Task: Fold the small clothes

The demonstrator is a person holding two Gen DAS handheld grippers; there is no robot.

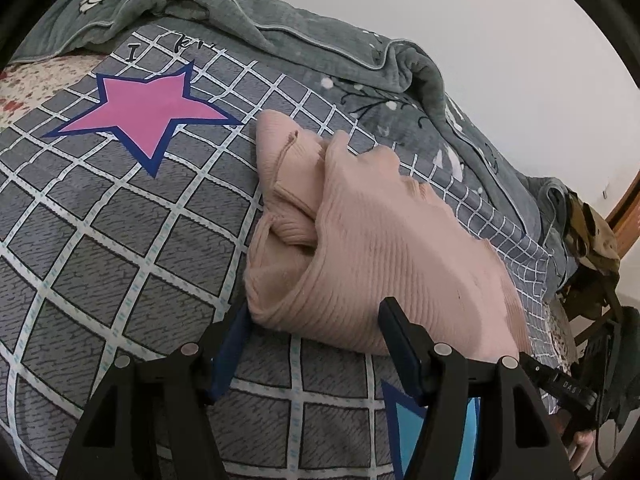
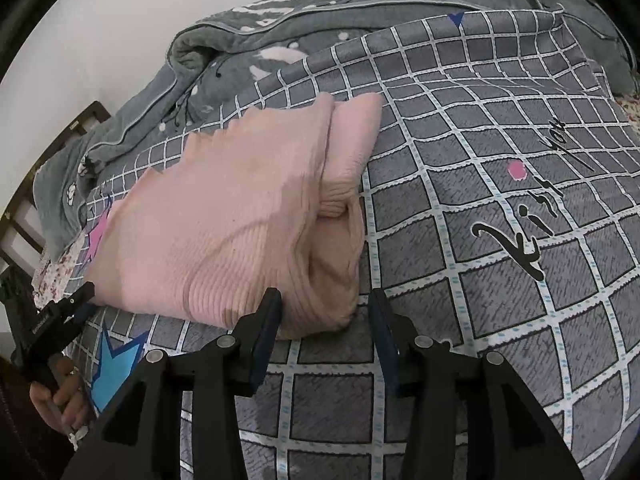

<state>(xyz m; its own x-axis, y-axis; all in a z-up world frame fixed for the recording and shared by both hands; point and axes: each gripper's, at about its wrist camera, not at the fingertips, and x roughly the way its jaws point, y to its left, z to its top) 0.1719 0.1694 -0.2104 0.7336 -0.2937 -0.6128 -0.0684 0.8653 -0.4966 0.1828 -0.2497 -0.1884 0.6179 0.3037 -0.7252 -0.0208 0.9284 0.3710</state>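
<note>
A pink ribbed knit garment (image 1: 372,248) lies folded in a thick bundle on the grey checked bedspread (image 1: 120,248); it also shows in the right wrist view (image 2: 224,224). My left gripper (image 1: 316,316) is open, its fingers straddling the near left corner of the bundle, holding nothing. My right gripper (image 2: 326,304) is open at the near right corner of the garment, the fingers either side of the folded edge, not closed on it. The left gripper also shows at the left edge of the right wrist view (image 2: 80,300).
A crumpled grey-green blanket (image 1: 280,28) lies along the far side of the bed by the white wall. A pink star print (image 1: 148,112) marks the bedspread. A wooden bed frame (image 2: 24,216) and a camouflage item (image 1: 596,240) are at the bed's end.
</note>
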